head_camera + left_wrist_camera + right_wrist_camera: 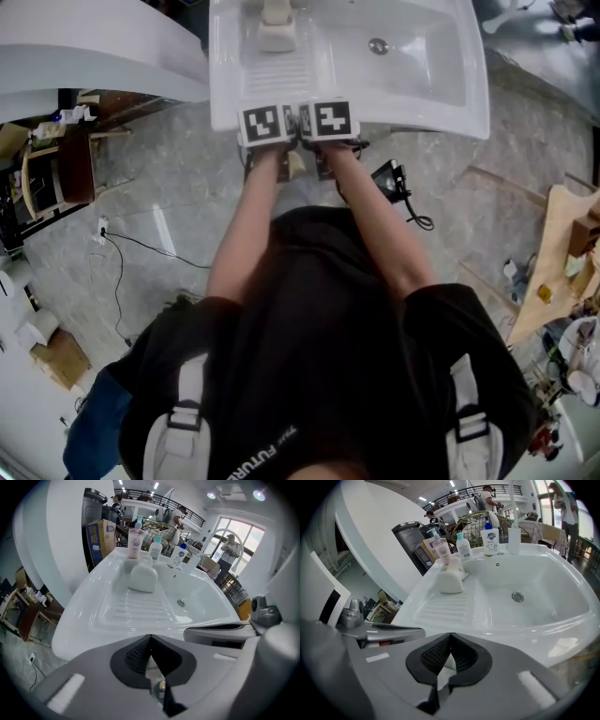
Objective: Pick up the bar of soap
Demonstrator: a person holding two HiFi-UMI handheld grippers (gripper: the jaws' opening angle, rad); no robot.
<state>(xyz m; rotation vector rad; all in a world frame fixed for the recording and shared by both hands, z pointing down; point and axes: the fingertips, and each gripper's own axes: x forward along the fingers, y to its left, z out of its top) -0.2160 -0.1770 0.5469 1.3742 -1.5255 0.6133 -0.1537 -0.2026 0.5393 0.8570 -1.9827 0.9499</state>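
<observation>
You stand at the front rim of a white sink (441, 112), arms stretched forward and both grippers held just beside each other above its near edge. The left gripper (150, 638) has its jaws pressed together, tips meeting, with nothing between them. The right gripper (450, 637) is closed the same way and also empty. Both point down and forward across the sink. The bar of soap (277, 37), a pale, rounded block, rests at the far end of the ribbed drainboard (140, 609). That puts it to the left of the basin and its drain (378, 45), and close to the back ledge. The soap lies well apart from both grippers, with the whole ribbed surface between it and their tips, and nothing touches it. A smaller pale object sits just behind it, too indistinct to identify. A row of bottles stands along the back ledge, including a pink bottle (136, 543), a small clear bottle with a blue-green cap (155, 549) and a white pump bottle with a blue label (490, 538). The sink itself is glossy and bare inside. Below you, grey stone-patterned floor (169, 216) spreads out, with a black cable (141, 248) trailing across it on your left. In the left gripper view, a person (229, 548) stands by a bright window beyond the sink.
</observation>
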